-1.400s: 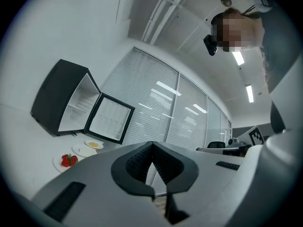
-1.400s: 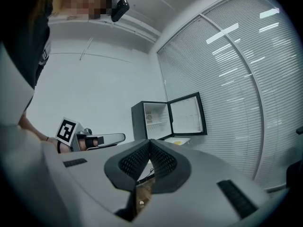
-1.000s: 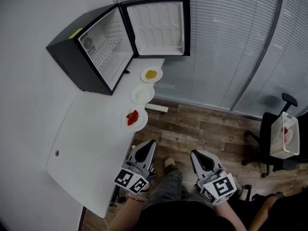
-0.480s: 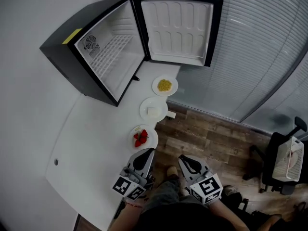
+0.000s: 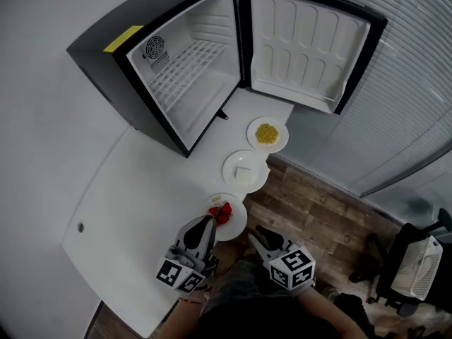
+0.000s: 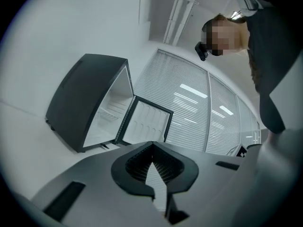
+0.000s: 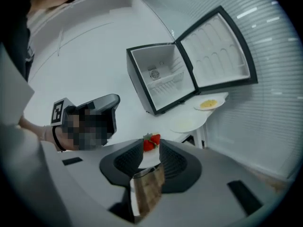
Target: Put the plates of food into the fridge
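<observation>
The fridge (image 5: 176,83) is standing on the white worktop (image 5: 141,196) with its door (image 5: 304,55) swung wide open and its wire shelf bare. Three plates are sitting in a row along the worktop's edge, outside the fridge: the corn plate (image 5: 277,143) nearest the door, the middle plate (image 5: 236,177) with something pale on it, and the strawberry plate (image 5: 239,226) closest to the person. The left gripper (image 5: 205,222) is hovering just beside the strawberry plate, its jaws meeting at the tips with nothing between them. The right gripper (image 5: 254,232) is pointing at that plate's other side. Its jaws have just been opening and are standing narrowly apart, with the strawberries (image 7: 151,142) showing through the gap, pads not pressing on anything.
</observation>
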`<state>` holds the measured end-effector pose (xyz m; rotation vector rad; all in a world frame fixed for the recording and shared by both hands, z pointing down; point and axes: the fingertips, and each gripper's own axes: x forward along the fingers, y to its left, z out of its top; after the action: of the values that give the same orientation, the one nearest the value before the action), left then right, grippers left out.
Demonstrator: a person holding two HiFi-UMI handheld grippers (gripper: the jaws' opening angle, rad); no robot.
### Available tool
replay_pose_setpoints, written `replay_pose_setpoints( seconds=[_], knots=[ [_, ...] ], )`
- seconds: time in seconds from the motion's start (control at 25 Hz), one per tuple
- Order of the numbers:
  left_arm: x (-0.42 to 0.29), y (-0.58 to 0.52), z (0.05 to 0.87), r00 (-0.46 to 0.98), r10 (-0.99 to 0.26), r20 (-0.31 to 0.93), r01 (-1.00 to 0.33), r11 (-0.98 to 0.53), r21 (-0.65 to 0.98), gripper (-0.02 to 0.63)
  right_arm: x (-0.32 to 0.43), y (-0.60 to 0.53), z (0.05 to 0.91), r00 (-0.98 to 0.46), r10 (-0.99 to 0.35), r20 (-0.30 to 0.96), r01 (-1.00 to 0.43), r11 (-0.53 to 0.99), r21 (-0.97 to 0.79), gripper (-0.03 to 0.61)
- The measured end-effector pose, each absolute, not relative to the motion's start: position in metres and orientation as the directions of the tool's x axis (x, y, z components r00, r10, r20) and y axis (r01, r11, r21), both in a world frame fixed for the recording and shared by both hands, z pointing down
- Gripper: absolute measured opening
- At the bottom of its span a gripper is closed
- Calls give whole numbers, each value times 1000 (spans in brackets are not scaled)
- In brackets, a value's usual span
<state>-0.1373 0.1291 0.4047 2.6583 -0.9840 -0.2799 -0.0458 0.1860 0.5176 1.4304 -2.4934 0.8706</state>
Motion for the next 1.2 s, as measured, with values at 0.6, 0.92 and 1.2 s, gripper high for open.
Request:
replay_pose_setpoints(
  seconds=[0.6, 0.92, 1.2],
  knots=[
    [-182, 72, 402, 508, -856, -96, -790, -507, 344, 6, -59, 132, 602, -762, -508, 402, -514, 95, -853, 152],
    [-175, 52, 412, 454, -889, -63, -825, -445, 349, 6, -74, 124, 603, -867, -398, 299, -362, 92, -928, 150],
    [-175, 38, 415, 421, -906, -52, -840, -411, 355, 6, -75, 124, 605, -881, -345, 323, -361, 50, -931, 36]
  ],
)
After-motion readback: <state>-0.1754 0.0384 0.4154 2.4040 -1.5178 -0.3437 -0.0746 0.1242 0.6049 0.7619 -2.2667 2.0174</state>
